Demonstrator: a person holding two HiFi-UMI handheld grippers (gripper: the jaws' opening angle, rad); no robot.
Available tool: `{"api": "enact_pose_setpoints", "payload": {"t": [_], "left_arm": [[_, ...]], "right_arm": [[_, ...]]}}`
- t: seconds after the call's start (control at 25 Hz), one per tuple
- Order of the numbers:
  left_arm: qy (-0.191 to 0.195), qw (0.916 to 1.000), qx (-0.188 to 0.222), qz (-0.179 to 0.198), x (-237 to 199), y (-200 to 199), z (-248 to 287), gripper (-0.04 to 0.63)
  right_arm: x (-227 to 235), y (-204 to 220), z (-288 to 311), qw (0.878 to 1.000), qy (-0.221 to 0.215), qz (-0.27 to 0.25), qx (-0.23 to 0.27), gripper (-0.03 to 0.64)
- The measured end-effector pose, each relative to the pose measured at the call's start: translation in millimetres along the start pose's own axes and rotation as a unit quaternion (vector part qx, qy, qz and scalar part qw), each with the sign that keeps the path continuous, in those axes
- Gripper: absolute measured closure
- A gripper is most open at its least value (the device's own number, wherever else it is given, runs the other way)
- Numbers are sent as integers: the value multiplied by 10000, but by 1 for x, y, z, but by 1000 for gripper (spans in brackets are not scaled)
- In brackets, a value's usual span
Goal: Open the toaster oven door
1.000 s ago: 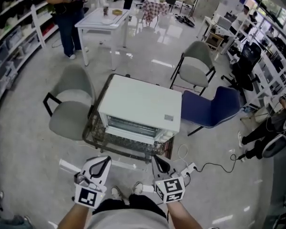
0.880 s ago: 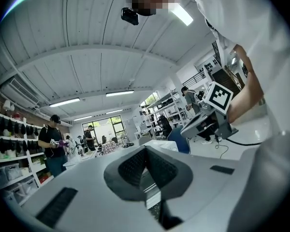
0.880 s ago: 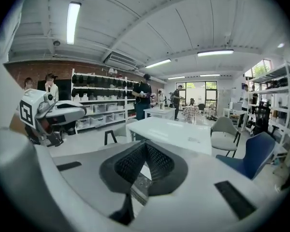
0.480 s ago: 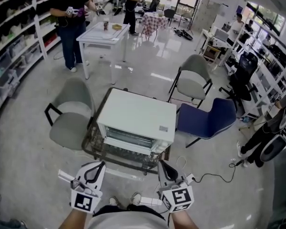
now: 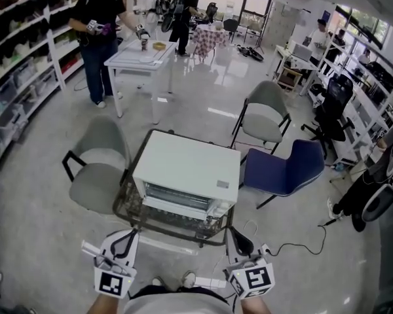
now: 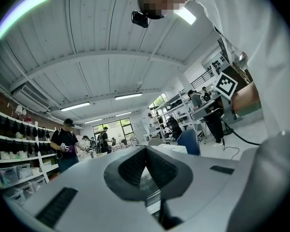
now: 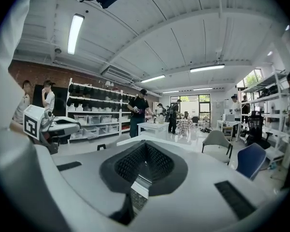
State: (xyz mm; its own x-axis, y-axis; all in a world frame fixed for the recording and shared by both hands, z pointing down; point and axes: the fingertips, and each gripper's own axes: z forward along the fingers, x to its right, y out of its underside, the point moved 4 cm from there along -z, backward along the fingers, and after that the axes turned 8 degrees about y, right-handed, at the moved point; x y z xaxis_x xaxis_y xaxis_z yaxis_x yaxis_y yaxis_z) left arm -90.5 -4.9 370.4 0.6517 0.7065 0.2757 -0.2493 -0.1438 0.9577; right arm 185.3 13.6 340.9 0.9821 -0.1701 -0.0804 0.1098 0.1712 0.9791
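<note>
Presently, left tongs (image 5: 129, 236) and right tongs (image 5: 238, 237) pressed together, nothing pinched; both held near the toaster oven (image 5: 187, 172), untouched.

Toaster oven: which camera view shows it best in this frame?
The head view: the whole toaster oven shows from above, white top and front face. Both gripper views catch only slivers of it, low in the frame.

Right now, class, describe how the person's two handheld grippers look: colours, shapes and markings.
The left gripper and right gripper are alike: white bodies tapering to two jaws lined with black ribbed pads. Each carries a cube with black-and-white square markers. The person wears a white top.
</note>
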Motion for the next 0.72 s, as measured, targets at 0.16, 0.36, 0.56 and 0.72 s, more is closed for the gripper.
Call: {"api": "enact_pose_setpoints", "payload": {"t": [0.16, 0.36, 0.56, 0.72], "left_arm": [[-99, 9999, -66, -2, -8, 1, -7, 578], [-181, 9997, -168, 92, -15, 4, -12, 579], [-332, 9993, -169, 38, -23, 7, -16, 578], [-379, 9992, -133, -30, -29, 7, -15, 578]], "right_arm": [[5, -7, -7, 9999, 133, 47, 92, 594], [8, -5, -3, 9997, 167, 78, 170, 594], [8, -7, 3, 9996, 162, 49, 209, 594], [9, -9, 8, 9996, 179, 48, 222, 594]]}}
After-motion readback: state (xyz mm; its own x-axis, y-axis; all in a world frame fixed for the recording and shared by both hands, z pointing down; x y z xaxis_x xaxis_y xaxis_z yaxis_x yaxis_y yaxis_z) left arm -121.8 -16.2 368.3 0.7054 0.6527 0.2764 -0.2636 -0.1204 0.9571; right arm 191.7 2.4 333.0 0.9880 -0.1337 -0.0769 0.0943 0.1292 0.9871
